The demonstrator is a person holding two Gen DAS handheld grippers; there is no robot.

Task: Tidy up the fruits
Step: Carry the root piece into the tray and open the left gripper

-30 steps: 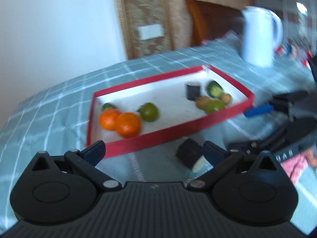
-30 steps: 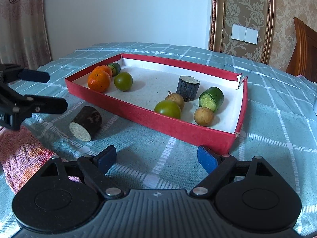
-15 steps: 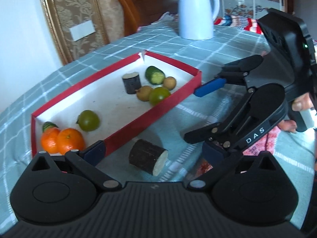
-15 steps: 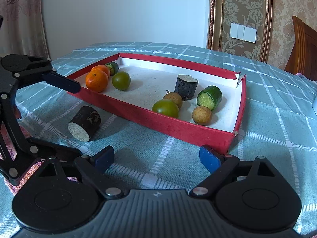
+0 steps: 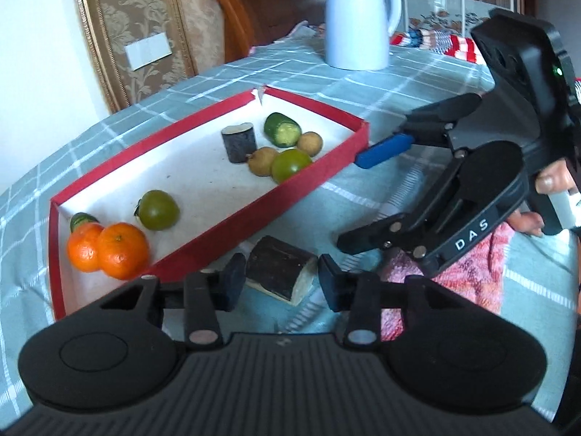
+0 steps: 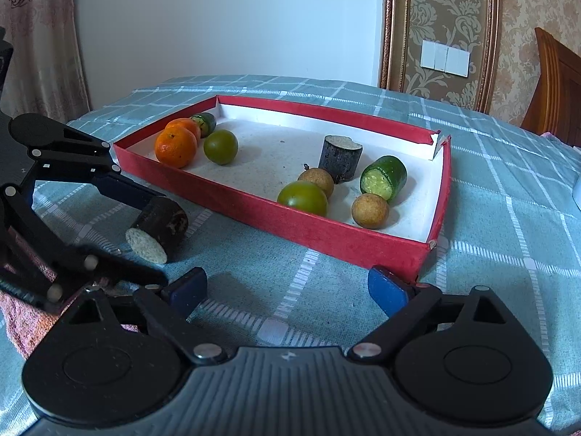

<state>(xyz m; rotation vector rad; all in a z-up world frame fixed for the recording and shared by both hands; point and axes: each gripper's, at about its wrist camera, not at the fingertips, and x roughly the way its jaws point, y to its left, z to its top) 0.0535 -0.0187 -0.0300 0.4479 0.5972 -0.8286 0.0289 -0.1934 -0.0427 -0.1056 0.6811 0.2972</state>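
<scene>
Left gripper [image 5: 277,283] clamped across lying sugarcane piece [image 5: 281,268], pale end toward camera

A woven teal checked cloth [image 6: 508,218] covers the worktop. The shallow red cardboard box [image 6: 326,234] looks matt, with a white paper lining. The dark sugarcane piece [image 5: 279,267] has rough bark and a pale fibrous cut end. The white plastic kettle [image 5: 357,18] is smooth and glossy.
</scene>
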